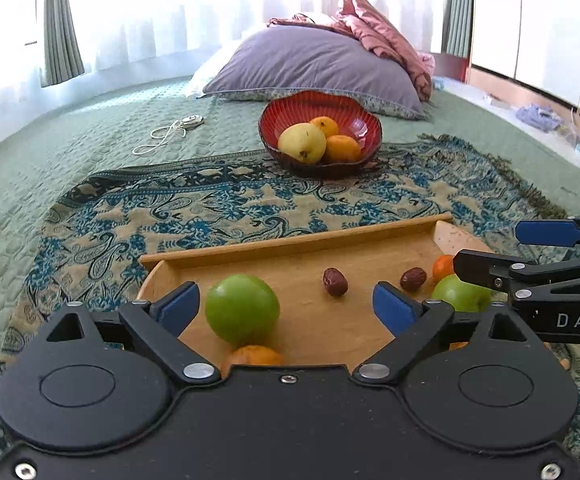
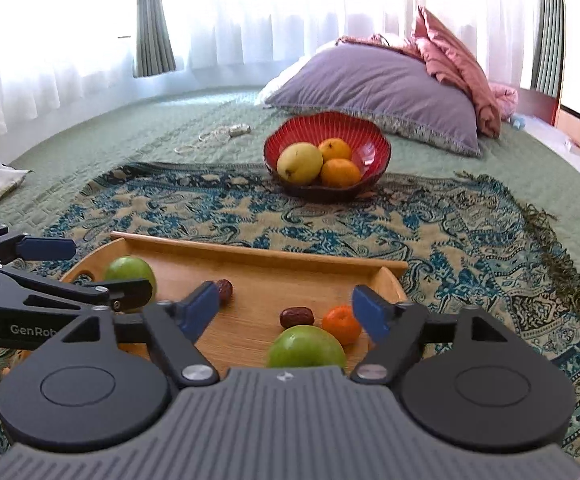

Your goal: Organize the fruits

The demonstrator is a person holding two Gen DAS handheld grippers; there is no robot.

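Fingers (image 1: 185, 304) spread, green apple (image 1: 242, 309) between

Both wrist views sit low and close over the wooden tray (image 1: 290, 240), facing the red bowl (image 2: 370, 136).

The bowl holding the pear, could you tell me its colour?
Red, with fine ribbed lines inside; clearest in the right wrist view.

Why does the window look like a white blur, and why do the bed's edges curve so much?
Left wrist view: daylight through the curtains blows out to white, and the fisheye lens bends the bedspread. Right wrist view: the same glare, and the wooden tray rim bows; the red bowl stays fairly sharp.
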